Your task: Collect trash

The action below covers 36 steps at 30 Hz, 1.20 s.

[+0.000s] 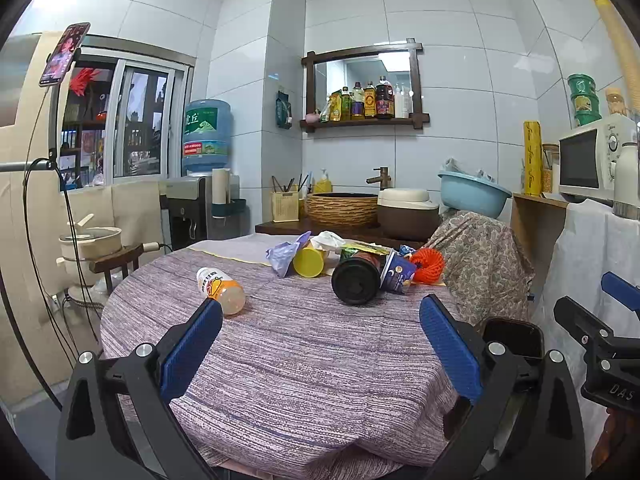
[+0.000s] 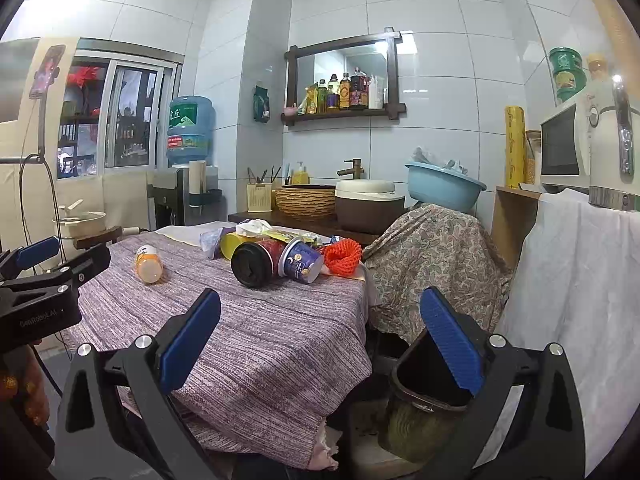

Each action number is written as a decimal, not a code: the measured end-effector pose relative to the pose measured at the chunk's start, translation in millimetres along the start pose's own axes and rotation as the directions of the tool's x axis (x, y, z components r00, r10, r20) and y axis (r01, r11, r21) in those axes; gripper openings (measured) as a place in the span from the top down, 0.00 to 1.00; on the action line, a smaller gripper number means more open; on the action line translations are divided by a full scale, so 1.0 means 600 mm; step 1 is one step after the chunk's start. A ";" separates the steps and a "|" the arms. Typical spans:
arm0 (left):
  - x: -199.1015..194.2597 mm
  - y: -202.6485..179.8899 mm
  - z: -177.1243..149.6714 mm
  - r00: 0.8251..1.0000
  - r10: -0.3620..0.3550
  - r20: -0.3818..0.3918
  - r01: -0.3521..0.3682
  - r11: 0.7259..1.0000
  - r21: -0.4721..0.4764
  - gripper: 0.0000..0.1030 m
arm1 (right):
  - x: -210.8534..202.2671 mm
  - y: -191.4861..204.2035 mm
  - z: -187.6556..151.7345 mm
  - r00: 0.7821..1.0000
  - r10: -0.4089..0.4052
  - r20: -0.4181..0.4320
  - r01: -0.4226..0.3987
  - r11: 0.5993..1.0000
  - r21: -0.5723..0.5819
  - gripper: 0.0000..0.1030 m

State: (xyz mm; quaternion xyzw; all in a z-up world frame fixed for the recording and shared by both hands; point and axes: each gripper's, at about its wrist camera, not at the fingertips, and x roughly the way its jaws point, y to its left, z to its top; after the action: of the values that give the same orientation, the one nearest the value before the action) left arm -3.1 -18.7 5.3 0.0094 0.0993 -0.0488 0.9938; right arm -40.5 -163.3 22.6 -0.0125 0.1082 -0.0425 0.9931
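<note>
Trash lies on a purple striped tablecloth: a plastic bottle with an orange label on its side at the left, and a heap at the far end with a black-lidded coffee cup, a yellow cup, a blue cup, an orange foam net, a purple wrapper and tissue. My left gripper is open above the near part of the table, empty. My right gripper is open over the table's right edge, above a dark trash bin on the floor.
A chair draped in paisley cloth stands right of the table with a blue basin on top. Behind are a counter with a woven basket, a rice cooker, a water dispenser and a microwave. White cloth hangs at the right.
</note>
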 end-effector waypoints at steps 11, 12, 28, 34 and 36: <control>0.001 0.007 -0.005 1.000 -0.003 -0.007 0.003 1.000 -0.008 0.05 | 0.000 0.005 -0.002 1.000 -0.002 -0.003 0.002 1.000 -0.003 0.05; 0.001 0.008 -0.005 1.000 -0.003 -0.007 0.003 1.000 -0.007 0.05 | 0.000 0.005 -0.001 1.000 -0.001 -0.004 0.001 1.000 -0.003 0.05; 0.003 0.010 -0.005 1.000 0.000 -0.009 0.000 1.000 -0.003 0.05 | 0.004 0.001 -0.003 1.000 -0.002 -0.018 0.002 1.000 0.001 0.05; 0.002 0.008 -0.005 1.000 0.000 -0.009 0.000 1.000 -0.002 0.05 | 0.009 -0.002 -0.003 1.000 -0.002 -0.023 0.002 1.000 0.002 0.05; 0.002 0.009 -0.005 1.000 0.000 -0.009 0.000 1.000 -0.002 0.05 | 0.011 -0.002 -0.004 1.000 -0.001 -0.025 0.001 1.000 0.005 0.05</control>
State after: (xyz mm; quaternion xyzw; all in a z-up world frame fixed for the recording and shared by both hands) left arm -1.8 -13.3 2.2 0.0087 0.1039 -0.0487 0.9934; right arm -34.6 -165.0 19.1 -0.0098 0.1206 -0.0433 0.9917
